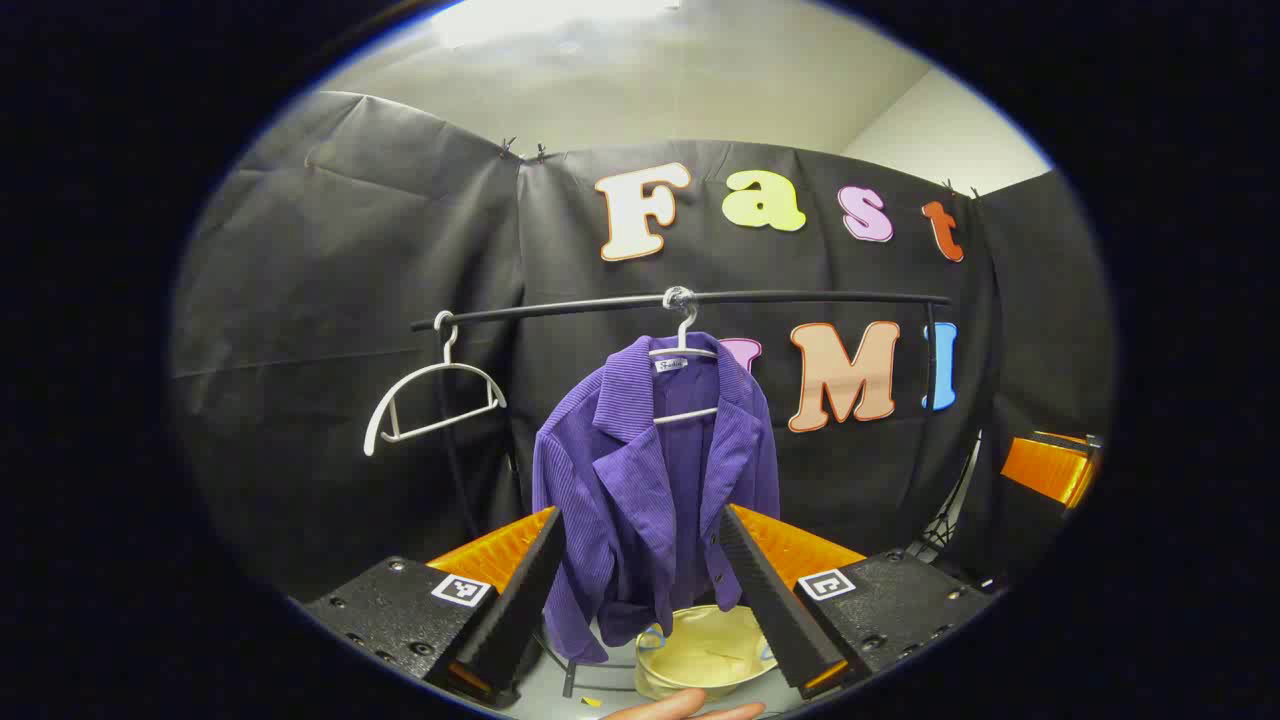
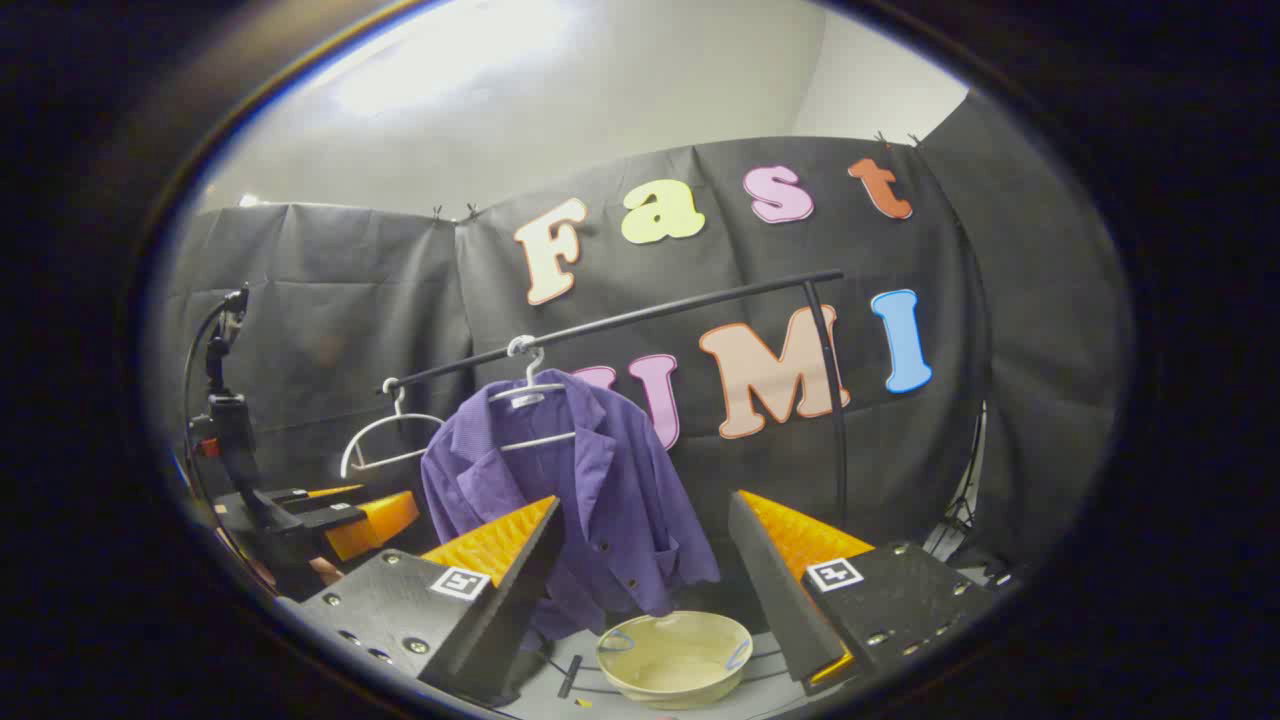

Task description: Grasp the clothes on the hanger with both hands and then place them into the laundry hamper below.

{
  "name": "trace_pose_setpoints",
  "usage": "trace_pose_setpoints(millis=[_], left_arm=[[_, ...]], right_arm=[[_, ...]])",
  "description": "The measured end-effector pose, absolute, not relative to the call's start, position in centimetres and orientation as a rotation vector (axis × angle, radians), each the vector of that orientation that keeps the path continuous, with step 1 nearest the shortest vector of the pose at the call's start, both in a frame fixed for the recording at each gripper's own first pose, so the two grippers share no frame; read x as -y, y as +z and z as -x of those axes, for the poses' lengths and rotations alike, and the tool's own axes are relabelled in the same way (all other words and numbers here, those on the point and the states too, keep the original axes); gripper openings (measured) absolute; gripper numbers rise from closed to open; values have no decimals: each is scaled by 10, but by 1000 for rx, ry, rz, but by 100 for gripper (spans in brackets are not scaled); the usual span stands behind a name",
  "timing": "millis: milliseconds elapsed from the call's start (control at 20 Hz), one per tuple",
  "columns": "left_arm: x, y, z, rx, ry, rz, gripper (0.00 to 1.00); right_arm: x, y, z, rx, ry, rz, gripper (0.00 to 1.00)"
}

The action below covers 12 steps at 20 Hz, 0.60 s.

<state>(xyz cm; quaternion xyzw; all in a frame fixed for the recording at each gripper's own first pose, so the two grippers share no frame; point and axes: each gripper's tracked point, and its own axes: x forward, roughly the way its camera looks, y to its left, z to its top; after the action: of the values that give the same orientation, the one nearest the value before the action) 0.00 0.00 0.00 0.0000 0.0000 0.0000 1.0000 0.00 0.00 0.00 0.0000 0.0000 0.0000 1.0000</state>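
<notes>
A purple jacket [image 1: 650,480] hangs on a white hanger [image 1: 683,352] from a black rail [image 1: 780,297]. Under it on the floor stands a cream laundry hamper [image 1: 705,652]. My left gripper [image 1: 640,515] is open, short of the jacket, whose lower half shows between the fingers. In the right gripper view the jacket [image 2: 580,500] hangs left of centre above the hamper [image 2: 675,655]. My right gripper [image 2: 645,502] is open too, holds nothing and is apart from the cloth. The left gripper [image 2: 335,512] shows farther off at the left.
An empty white hanger [image 1: 432,400] hangs at the rail's left end. The rail's upright post [image 2: 832,400] stands at the right. A black stand with cables [image 2: 225,400] rises at the far left. A hand's fingertips [image 1: 690,708] show at the bottom edge.
</notes>
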Motion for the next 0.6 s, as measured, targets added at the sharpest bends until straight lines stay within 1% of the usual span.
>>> trace_pose_setpoints(millis=[150,550,600], left_arm=[[-5,1,1,3,3,0,98],[-6,-3,-22,25,-26,4,99],[-5,-4,-28,22,-32,6,99]], right_arm=[[-7,-2,-9,2,30,-5,99],[-6,-12,-36,-22,23,-5,99],[-8,-16,-44,-32,30,-12,95]])
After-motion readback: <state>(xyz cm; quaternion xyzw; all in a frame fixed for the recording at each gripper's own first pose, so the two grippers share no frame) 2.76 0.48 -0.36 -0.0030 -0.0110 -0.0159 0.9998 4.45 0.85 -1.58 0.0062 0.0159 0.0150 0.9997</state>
